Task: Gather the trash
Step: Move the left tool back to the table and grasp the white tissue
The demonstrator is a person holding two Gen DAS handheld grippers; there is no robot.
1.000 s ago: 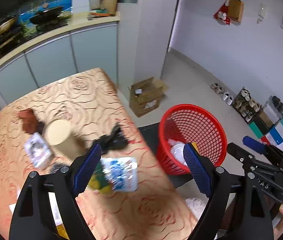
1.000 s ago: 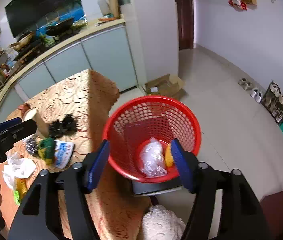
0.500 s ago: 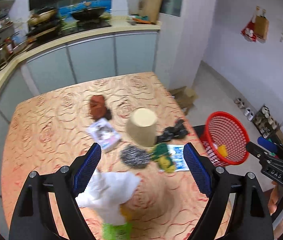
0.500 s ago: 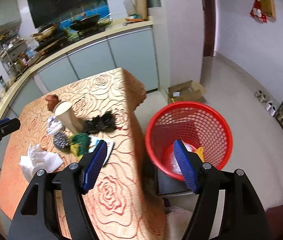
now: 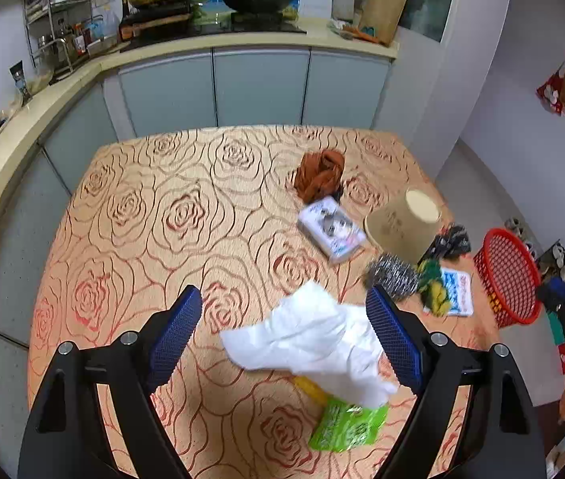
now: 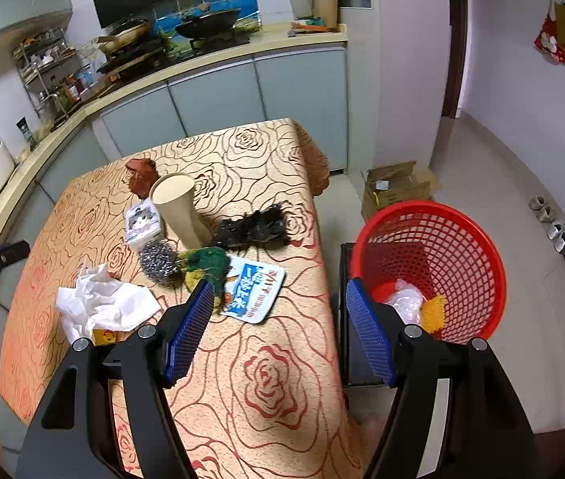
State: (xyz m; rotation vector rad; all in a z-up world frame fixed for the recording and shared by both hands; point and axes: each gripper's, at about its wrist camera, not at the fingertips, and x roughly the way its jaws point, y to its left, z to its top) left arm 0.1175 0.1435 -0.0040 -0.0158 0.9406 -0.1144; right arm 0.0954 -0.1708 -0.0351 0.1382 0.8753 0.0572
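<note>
Left gripper point(image 5: 284, 333) jaws wide apart, nothing clamped, hanging over the table point(image 5: 155, 215); crumpled white tissue point(image 5: 314, 339) lies on the cloth under the gap, nearer the right-hand pad. Green packet point(image 5: 348, 427) pokes out from under the tissue, its print too blurred to read. Right gripper point(image 6: 278, 327) also apart and empty, hanging over the table's near right edge, one pad over the cloth, the other over the red basket point(image 6: 462, 239). Basket stands on the floor just off that edge; clear plastic and a yellow scrap lie inside. Blue-white pouch point(image 6: 254, 287) just past the left pad carries blue characters, unreadable. Beyond it: green-yellow scrubber point(image 6: 206, 263), steel wool point(image 6: 159, 257), black clump point(image 6: 254, 227), paper cup point(image 6: 180, 211) upright, small pack point(image 6: 143, 223) with a cat picture, brown rag point(image 6: 141, 173). Trash bunches toward the right side of the table; left half of the cloth is bare. Cardboard box point(image 6: 394, 187) on the floor behind the basket.
</note>
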